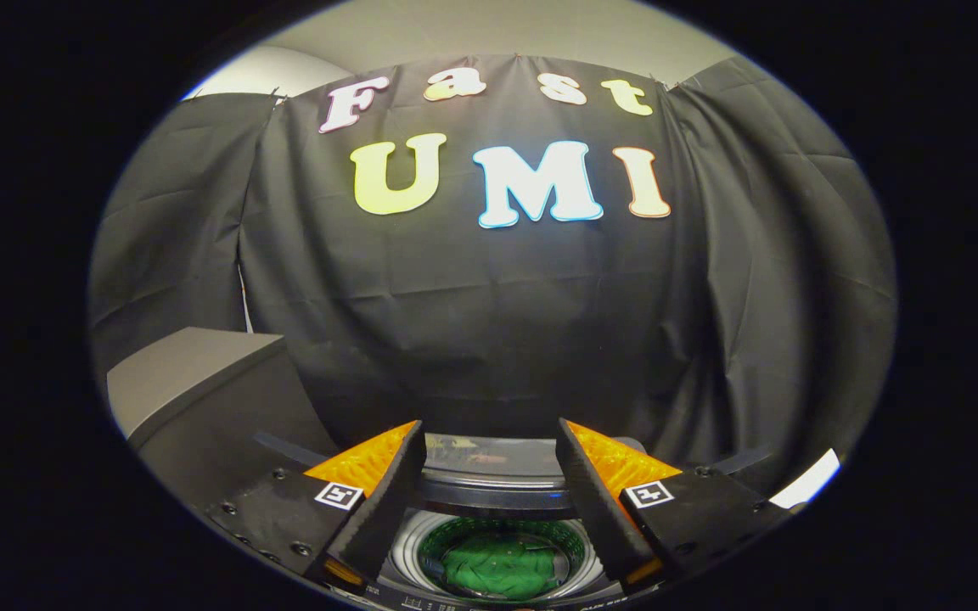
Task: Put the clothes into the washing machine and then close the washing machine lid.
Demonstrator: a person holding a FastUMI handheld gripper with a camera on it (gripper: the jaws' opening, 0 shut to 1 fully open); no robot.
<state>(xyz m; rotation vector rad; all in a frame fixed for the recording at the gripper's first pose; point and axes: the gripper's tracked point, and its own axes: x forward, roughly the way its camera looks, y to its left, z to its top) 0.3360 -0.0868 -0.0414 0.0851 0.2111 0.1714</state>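
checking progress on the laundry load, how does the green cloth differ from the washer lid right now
The green cloth lies crumpled inside the washing machine drum, below the open gripper jaws; the washer lid stands raised behind the opening, beyond them. The cloth is soft and bright green; the lid is rigid, dark and glossy. Neither is held.

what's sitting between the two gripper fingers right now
In the gripper view, the open gripper holds nothing. Between its fingers, lower down, shows the washing machine's drum with green clothes inside, and beyond it the raised lid.
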